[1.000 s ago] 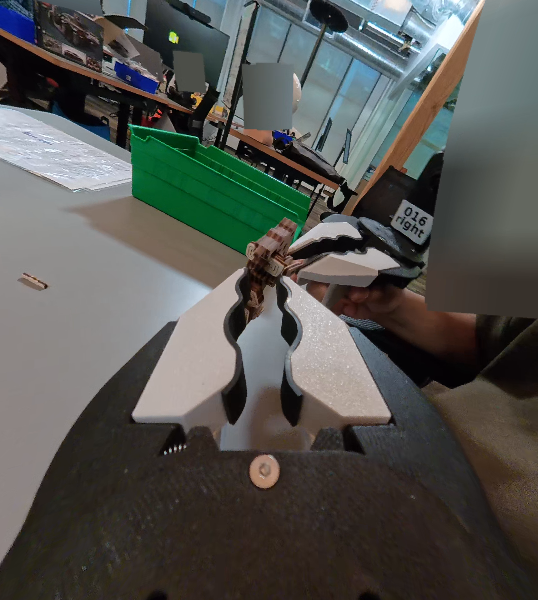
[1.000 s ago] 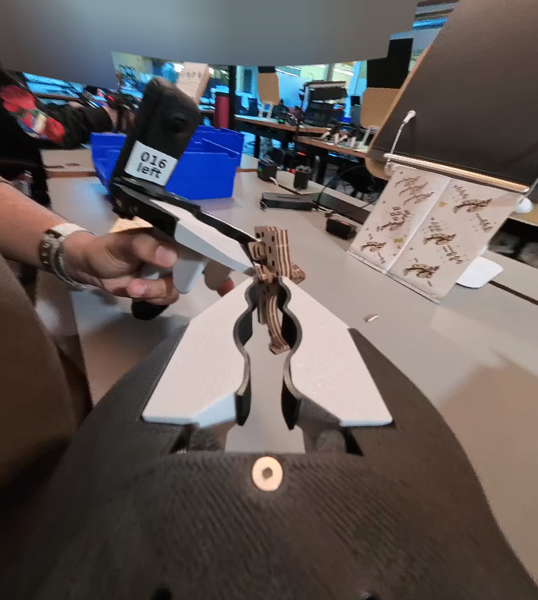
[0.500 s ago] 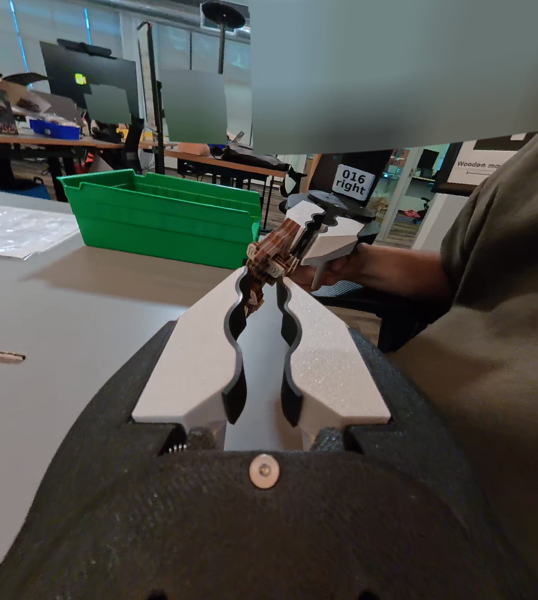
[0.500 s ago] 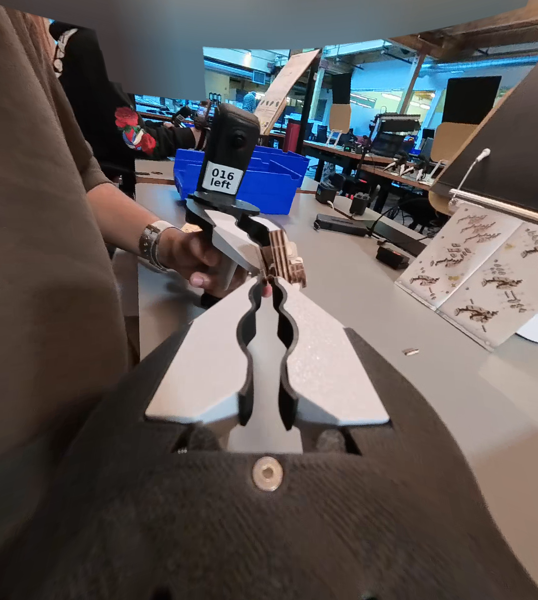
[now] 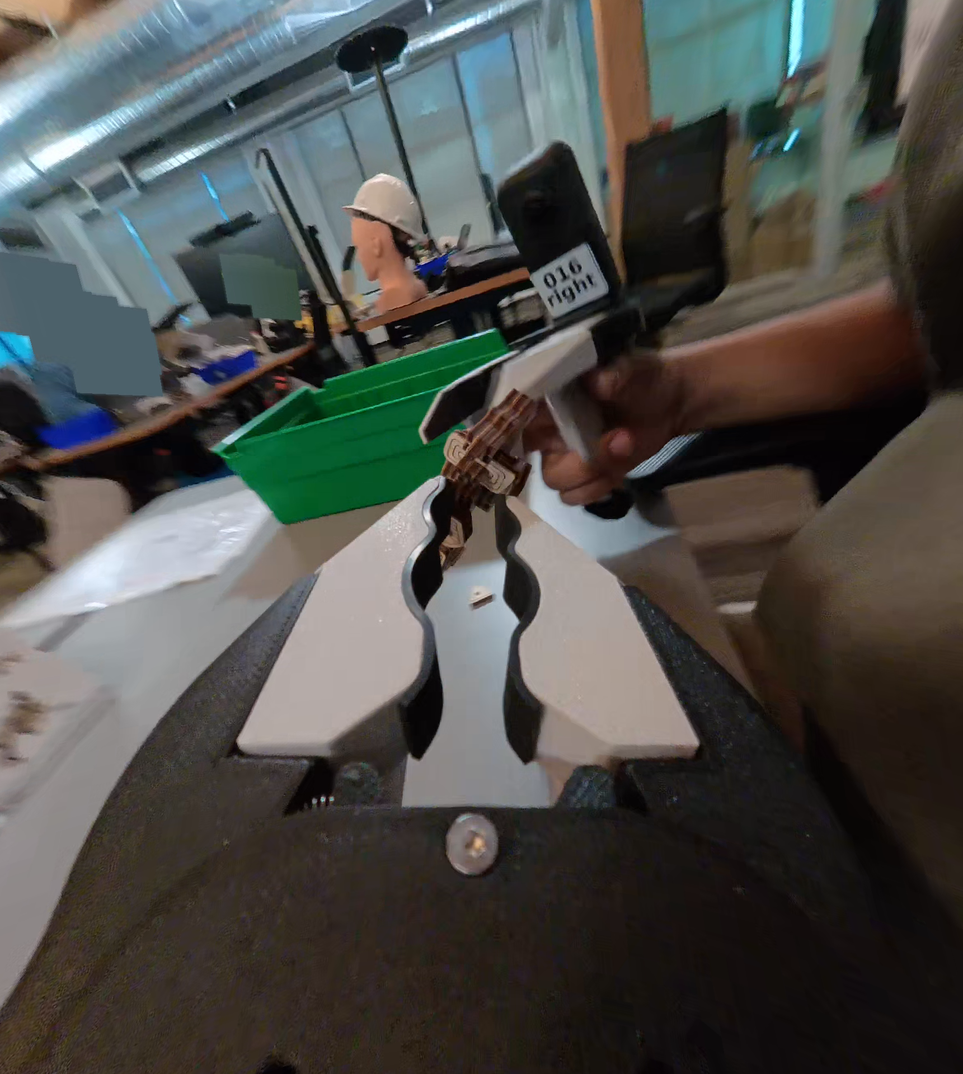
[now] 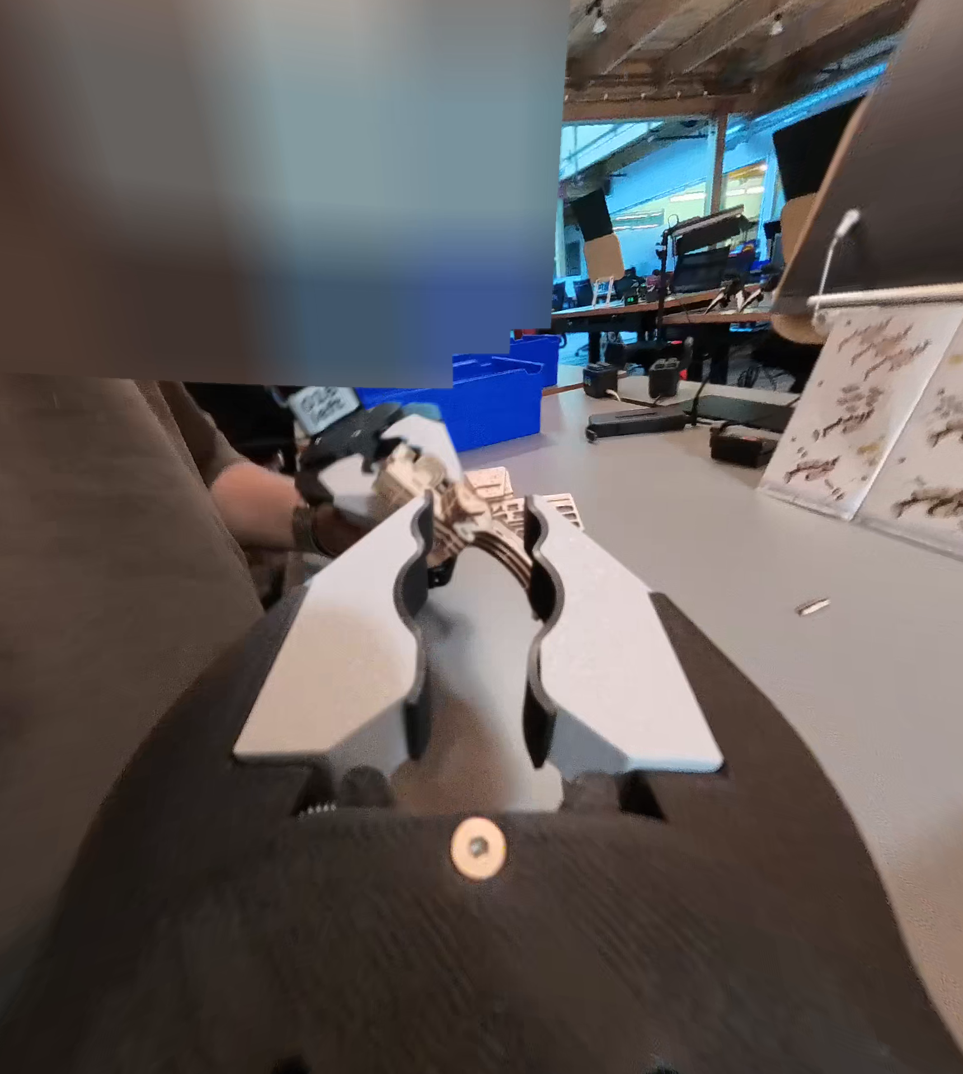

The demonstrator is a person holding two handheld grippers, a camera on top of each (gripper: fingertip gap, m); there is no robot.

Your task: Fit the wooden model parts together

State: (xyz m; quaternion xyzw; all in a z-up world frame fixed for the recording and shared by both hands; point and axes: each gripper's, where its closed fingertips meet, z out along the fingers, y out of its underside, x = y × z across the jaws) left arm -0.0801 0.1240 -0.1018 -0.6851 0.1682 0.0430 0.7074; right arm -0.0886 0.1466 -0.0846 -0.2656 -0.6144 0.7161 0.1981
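Note:
A small brown-and-pale layered wooden model is held in the air between both grippers. My left gripper is shut on its lower end. My right gripper reaches in from the right and meets the model's upper end. In the right wrist view my right gripper stands with its jaws fairly wide, and the wooden model spans the gap between them. The left gripper holds the model's far end there. Both views are blurred by motion.
A green bin stands behind the grippers. A small loose wooden piece lies on the grey table; it also shows in the right wrist view. Flat wooden part sheets, a blue bin and an instruction sheet stand are on the table. Left and right tips are no more than a few centimetres apart.
Both grippers have swung and tilted with the model between them. The right gripper's jaws now stand wider around the model. The model has turned, showing a curved part.

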